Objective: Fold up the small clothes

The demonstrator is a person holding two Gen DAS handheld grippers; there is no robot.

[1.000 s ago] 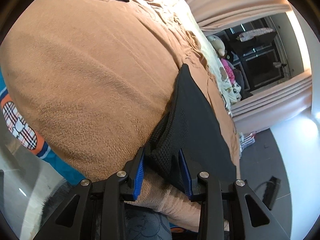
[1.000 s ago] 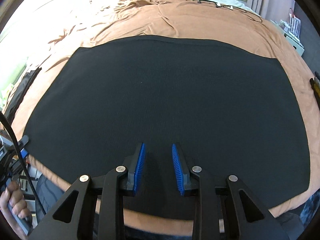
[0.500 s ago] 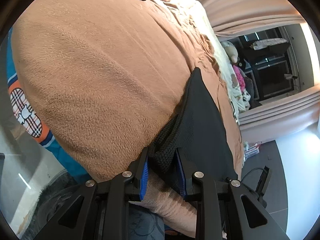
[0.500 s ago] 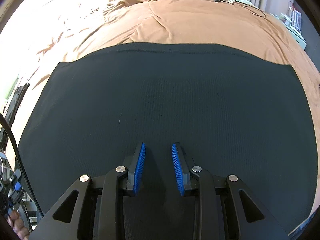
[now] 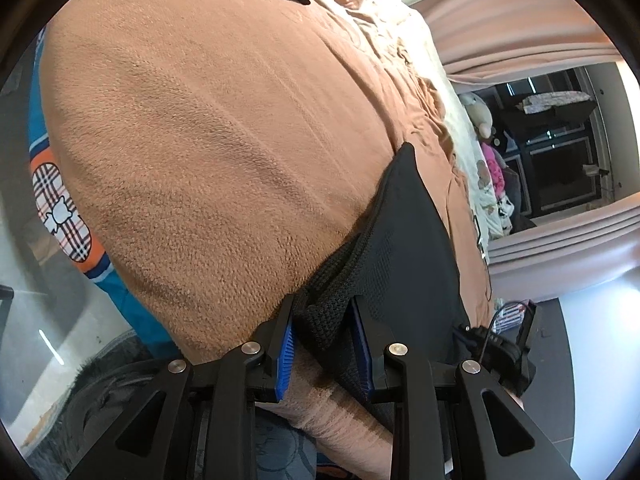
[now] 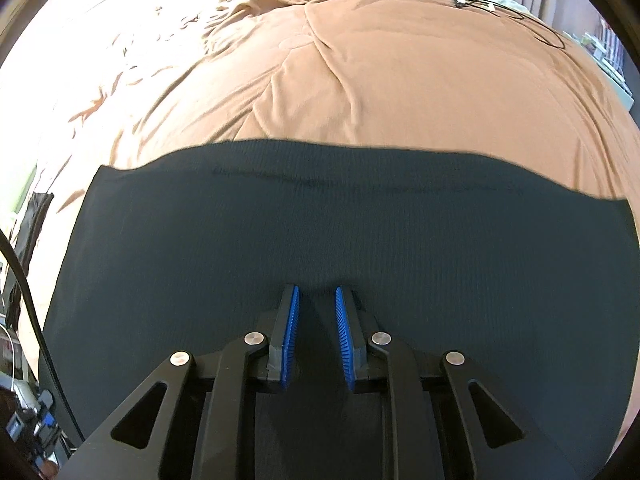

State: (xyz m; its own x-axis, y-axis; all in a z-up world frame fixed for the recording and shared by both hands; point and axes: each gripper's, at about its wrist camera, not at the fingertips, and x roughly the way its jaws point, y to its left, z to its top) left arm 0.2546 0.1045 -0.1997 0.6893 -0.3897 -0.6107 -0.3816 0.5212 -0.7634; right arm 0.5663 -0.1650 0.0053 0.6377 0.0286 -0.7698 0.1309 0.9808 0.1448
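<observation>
Brown fleece blanket (image 5: 208, 152) covers the bed and fills most of both views, smooth near the grippers and wrinkled toward 12 o'clock in the right wrist view, where a pale sheet (image 6: 132, 20) and a thin black cable (image 6: 520, 16) lie at the far edge. Pink curtains (image 5: 560, 248) hang at 3 o'clock in the left wrist view, with dark cabinets between them.

On the blanket lies the black knit garment (image 6: 320, 240), spread flat and wide, its far hem running from 9 to 3 o'clock across the right wrist view. In the left wrist view it is seen edge-on, stretching from 6 toward 2 o'clock.

At the 6 o'clock edge, the left gripper (image 5: 324, 320) is clenched on a bunched fold of the garment's corner, blue pads pressed against the knit on both sides. The right gripper (image 6: 316, 308) sits over the garment's middle with its jaws parted; whether any cloth lies between the pads I cannot tell.
</observation>
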